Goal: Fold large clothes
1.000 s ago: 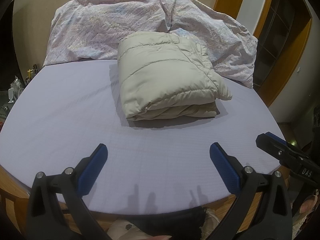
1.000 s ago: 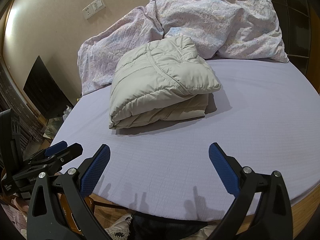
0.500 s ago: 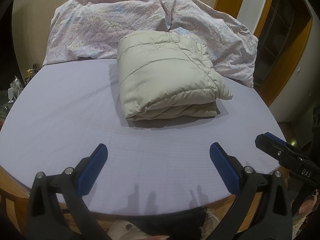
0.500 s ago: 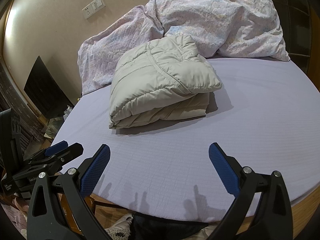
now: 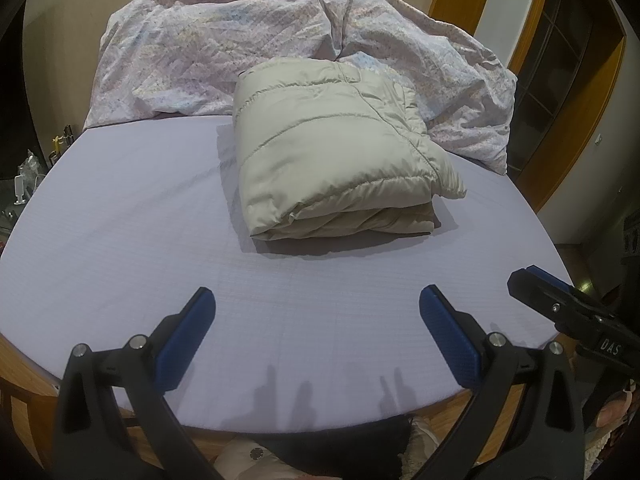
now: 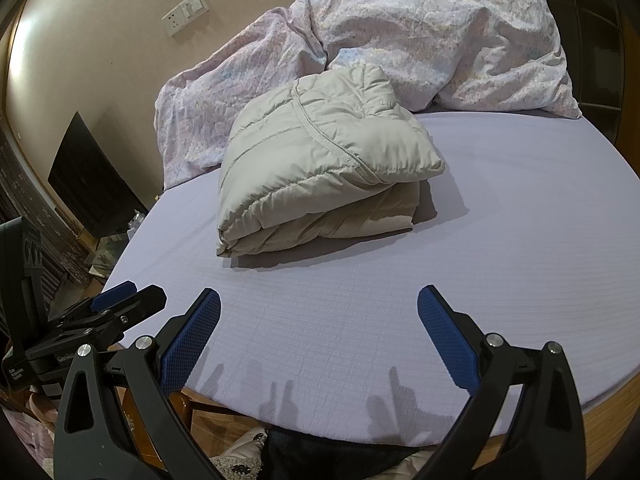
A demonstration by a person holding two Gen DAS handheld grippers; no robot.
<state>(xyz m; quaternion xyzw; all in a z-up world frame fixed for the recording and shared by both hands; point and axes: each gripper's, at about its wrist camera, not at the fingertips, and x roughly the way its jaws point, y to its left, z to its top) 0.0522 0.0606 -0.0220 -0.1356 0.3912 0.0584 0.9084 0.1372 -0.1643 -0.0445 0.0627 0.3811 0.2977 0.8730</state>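
A beige puffer jacket [image 5: 332, 148] lies folded into a thick bundle on the lilac bed sheet [image 5: 120, 232], near the bed's middle. It also shows in the right wrist view [image 6: 320, 164]. My left gripper [image 5: 316, 320] is open and empty above the near edge of the bed, well short of the jacket. My right gripper [image 6: 318, 320] is open and empty, also near the front edge. The right gripper's tip shows at the right of the left wrist view [image 5: 560, 304]; the left gripper shows at the left of the right wrist view [image 6: 116, 308].
A crumpled floral duvet [image 5: 248, 48] is piled along the head of the bed, touching the jacket's far side. A wall socket [image 6: 186, 12] is on the wall. A dark screen [image 6: 92, 184] and clutter stand left of the bed. Wooden door frames [image 5: 460, 0] stand right.
Almost nothing differs. Both grippers stay open and empty near the front edge, and the folded jacket has not moved.
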